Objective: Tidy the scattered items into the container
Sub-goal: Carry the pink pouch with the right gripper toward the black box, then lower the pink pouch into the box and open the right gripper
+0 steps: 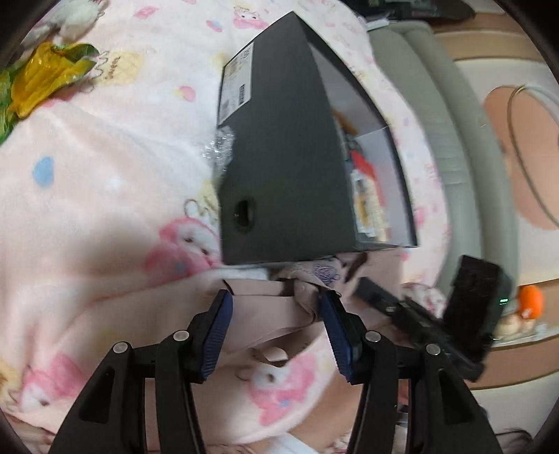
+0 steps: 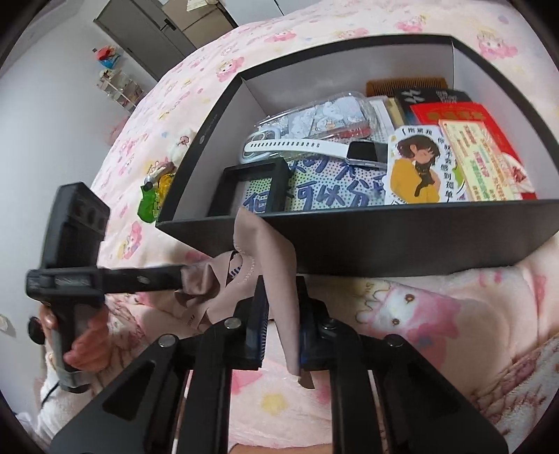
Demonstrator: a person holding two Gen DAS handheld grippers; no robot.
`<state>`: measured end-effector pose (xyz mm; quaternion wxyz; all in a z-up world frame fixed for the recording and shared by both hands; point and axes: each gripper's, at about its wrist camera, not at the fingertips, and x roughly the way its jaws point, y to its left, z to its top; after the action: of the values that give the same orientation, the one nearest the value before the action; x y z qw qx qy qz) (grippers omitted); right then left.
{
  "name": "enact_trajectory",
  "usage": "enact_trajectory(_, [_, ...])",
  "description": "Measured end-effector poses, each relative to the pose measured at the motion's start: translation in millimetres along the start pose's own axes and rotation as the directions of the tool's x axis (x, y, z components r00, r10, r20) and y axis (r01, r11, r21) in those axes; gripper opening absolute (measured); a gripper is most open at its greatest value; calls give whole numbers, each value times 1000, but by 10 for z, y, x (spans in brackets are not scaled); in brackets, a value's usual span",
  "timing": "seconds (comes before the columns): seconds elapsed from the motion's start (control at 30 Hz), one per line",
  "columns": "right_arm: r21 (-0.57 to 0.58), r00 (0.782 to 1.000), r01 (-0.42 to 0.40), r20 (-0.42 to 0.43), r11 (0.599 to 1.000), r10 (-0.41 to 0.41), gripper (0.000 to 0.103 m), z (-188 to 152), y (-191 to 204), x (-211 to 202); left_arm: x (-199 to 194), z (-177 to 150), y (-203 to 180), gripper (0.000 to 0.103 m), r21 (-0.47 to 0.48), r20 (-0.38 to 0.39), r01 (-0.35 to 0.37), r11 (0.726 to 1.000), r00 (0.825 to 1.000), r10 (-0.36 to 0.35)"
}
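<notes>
A black box [image 1: 279, 157] with a white inside stands on the pink blanket; in the right wrist view the box [image 2: 401, 237] holds several items: a white watch [image 2: 314, 146], a phone case, cards, a comb. A beige cloth [image 2: 258, 251] hangs just in front of the box's near wall. My right gripper [image 2: 281, 304] is shut on the cloth. My left gripper [image 1: 276, 300] has its jaws wide apart around another part of the same cloth [image 1: 265, 314]; it shows from the side in the right wrist view [image 2: 181, 276], touching the cloth.
A green and yellow snack bag [image 1: 45, 73] lies on the blanket [image 1: 87, 209] left of the box, also visible in the right wrist view [image 2: 153, 199]. A small plush toy [image 1: 77, 14] lies beyond it. The bed edge and floor are at the right.
</notes>
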<state>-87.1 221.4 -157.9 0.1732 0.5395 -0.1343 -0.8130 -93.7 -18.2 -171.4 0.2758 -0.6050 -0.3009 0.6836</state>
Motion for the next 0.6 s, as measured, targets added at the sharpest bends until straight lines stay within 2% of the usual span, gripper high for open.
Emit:
enact_trajectory(0.07, [20, 1000, -7, -11, 1000, 7, 12, -5, -42, 20, 42, -26, -11, 49, 8, -12, -23, 1000, 1000, 23])
enact_trajectory(0.13, [39, 999, -29, -25, 999, 30, 12, -6, -71, 31, 156, -26, -50, 49, 29, -39, -79, 996, 996, 80])
enact_trajectory(0.23, [20, 999, -34, 10, 999, 34, 11, -17, -15, -49, 256, -76, -186, 46, 89, -37, -148, 985, 988, 152])
enact_trajectory(0.3, [6, 998, -53, 27, 999, 53, 10, -23, 33, -113, 264, -108, -293, 18, 134, -20, -196, 971, 979, 200])
enact_trajectory(0.33, [10, 997, -71, 29, 997, 70, 10, -20, 35, -142, 255, -118, -329, 17, 139, -11, -211, 968, 977, 214])
enact_trajectory(0.47, [9, 992, -115, 55, 993, 114, 9, -9, 29, -283, 110, -173, -459, 11, 110, 49, -183, 977, 983, 178])
enact_trajectory(0.6, [-2, 985, -149, 91, 989, 149, 9, 14, 45, -453, -108, -181, -746, 9, 150, 118, -171, 974, 981, 155])
